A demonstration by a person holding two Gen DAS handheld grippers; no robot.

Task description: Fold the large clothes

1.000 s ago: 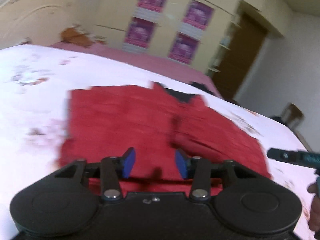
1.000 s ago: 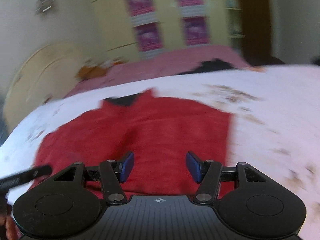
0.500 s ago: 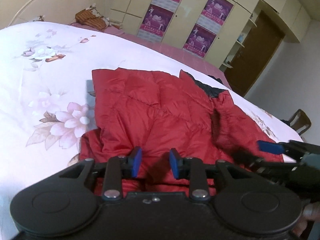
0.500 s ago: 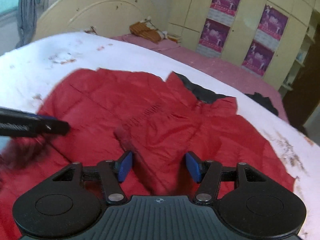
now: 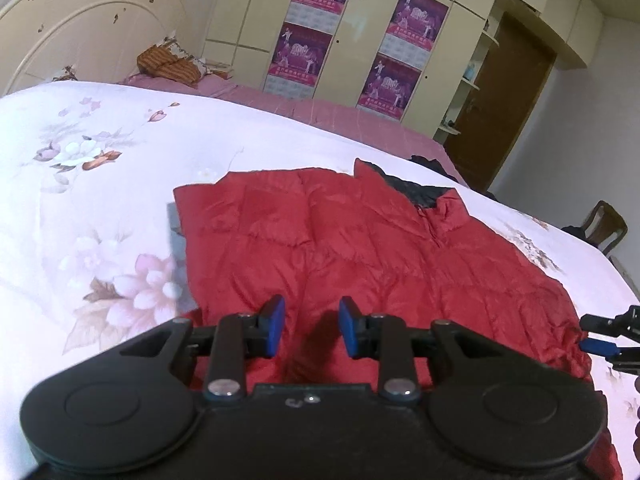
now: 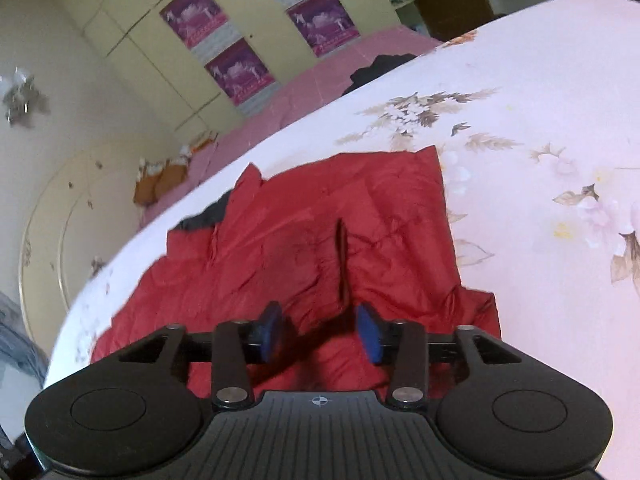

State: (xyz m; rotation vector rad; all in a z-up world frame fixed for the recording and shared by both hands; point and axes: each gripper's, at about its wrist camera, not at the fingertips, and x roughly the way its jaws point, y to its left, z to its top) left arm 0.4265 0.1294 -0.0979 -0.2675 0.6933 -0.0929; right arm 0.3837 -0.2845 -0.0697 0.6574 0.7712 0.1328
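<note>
The red jacket (image 5: 360,256) lies spread on the bed (image 5: 100,184) ahead of both jaws. Left gripper (image 5: 307,330), narrowed and empty, hovers over its near hem; right gripper (image 6: 318,332), half-open and empty, likewise, probably for a fold.

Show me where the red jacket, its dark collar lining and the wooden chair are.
red jacket (image 5: 360,248): left wrist view, on the quilted front.
dark collar lining (image 5: 416,192): left wrist view, inside the neck.
wooden chair (image 5: 606,222): left wrist view, on the backrest.

From my left camera, the floral bed (image 5: 100,208) fills nine o'clock, posters (image 5: 316,20) hang on the wardrobe (image 5: 360,40) at twelve, door (image 5: 504,108) at two, chair (image 5: 608,228) at three.
</note>
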